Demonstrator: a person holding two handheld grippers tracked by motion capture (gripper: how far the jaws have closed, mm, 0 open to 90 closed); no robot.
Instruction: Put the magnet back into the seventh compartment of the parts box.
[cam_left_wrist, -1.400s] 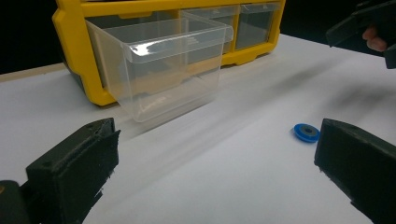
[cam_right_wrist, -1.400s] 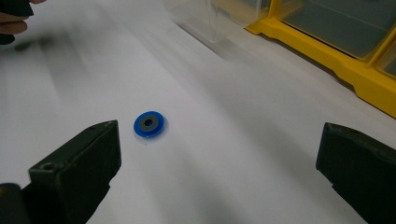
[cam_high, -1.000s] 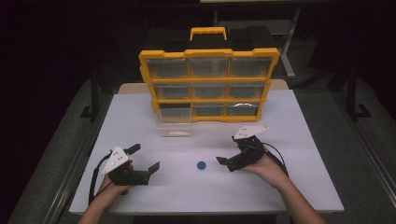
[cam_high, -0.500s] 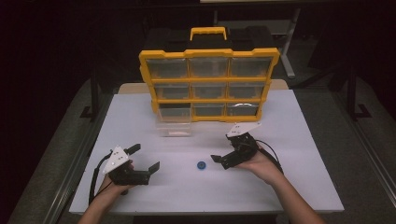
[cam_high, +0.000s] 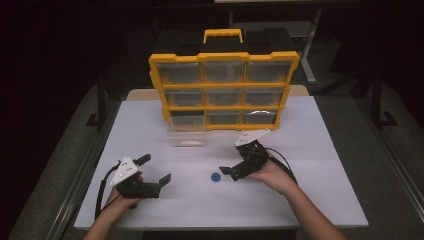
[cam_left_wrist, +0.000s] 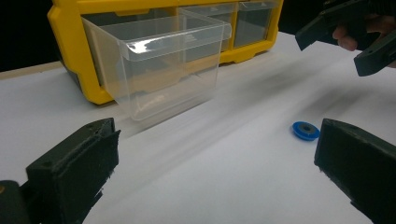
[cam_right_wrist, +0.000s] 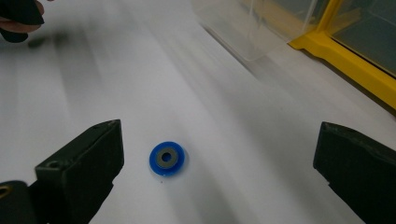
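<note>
- Between the right tongs' (cam_right_wrist: 217, 172) spread jaws: blue washer (cam_right_wrist: 166, 158) flat on worktop (cam_high: 310, 200); tongs have closed in on it since a second ago; grasp looks imminent
- Left tongs (cam_high: 156, 170) spread, idle, well apart from washer

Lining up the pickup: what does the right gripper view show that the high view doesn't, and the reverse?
Right gripper view alone: the grey centre of the small blue plastic disc, lying between its open jaws. High view alone: the yellow organiser's carry handle, both forearms, and the right claw beside the disc. Shared: disc, clear plastic drawer pulled out, white tabletop.
</note>
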